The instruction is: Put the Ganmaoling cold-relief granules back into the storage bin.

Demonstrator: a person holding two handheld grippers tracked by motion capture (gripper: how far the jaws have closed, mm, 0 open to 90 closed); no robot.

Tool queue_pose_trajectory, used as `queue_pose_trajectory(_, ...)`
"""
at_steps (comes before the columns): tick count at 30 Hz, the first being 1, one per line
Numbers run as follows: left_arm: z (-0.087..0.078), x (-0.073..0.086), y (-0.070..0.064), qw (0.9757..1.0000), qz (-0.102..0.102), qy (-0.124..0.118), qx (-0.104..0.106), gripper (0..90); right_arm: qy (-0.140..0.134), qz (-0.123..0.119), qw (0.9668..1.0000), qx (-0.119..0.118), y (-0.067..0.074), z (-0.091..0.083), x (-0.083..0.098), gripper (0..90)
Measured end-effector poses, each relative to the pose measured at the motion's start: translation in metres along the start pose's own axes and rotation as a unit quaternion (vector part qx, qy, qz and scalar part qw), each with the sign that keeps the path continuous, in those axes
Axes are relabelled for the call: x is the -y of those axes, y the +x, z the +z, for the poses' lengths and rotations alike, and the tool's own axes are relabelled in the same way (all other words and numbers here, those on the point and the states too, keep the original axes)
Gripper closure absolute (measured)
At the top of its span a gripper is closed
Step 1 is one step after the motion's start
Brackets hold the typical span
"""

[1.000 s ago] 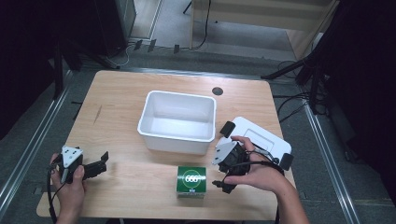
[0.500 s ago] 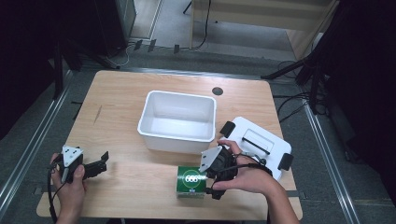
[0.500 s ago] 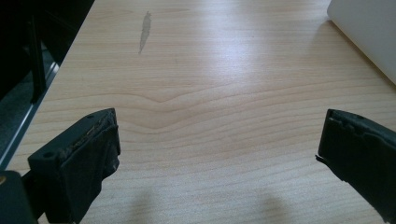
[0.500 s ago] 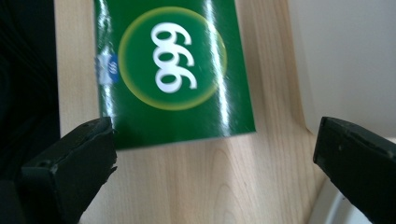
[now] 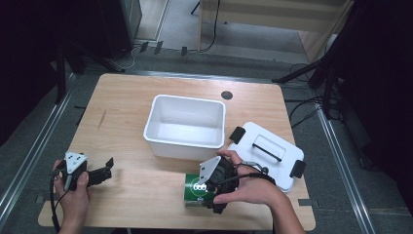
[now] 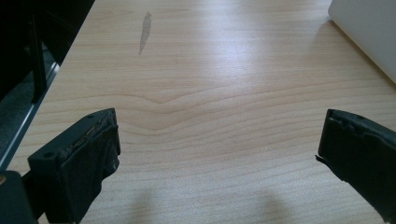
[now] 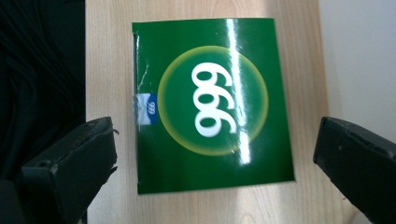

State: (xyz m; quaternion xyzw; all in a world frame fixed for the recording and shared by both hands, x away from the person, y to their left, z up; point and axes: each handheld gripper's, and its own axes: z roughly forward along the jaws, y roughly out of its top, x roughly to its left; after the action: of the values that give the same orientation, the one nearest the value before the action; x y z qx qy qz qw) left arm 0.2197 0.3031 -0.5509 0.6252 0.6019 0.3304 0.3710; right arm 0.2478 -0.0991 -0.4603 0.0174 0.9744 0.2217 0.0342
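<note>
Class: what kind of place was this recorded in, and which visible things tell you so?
Probably a lab or recording studio: a light wooden table on grey flooring with metal rails, loose black cables trailing beside it, and a hand-held right gripper above a green box.

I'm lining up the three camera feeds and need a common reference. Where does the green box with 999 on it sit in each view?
High view: the green box lies near the table's front edge, partly under the right tongs.
Left gripper view: not in it.
Right gripper view: the box lies flat, centred between the open jaws.
Shared landmark: the white bin, whose wall runs along the right edge.
</note>
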Motion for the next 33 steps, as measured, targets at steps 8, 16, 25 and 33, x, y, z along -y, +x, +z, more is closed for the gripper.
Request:
queue_pose_trajectory(8,0.0,0.0,0.0,1.0,0.0,0.0,0.001,0.0,0.016,-0.002,0.9998,-0.007,-0.002,0.016,-0.007,0.0)
queue_pose_trajectory(16,0.0,0.0,0.0,1.0,0.0,0.0,0.001,0.0,0.032,-0.013,0.9994,-0.006,0.0,0.028,-0.008,12.1)
queue_pose_trajectory(25,-0.001,0.0,-0.001,1.0,0.004,-0.002,0.001,0.0,0.051,-0.013,0.9985,-0.017,-0.004,0.026,-0.012,15.3)
queue_pose_trajectory(33,-0.001,0.0,0.0,1.0,-0.001,0.0,-0.001,0.0,0.034,-0.018,0.9992,-0.011,-0.003,0.009,-0.011,15.5)
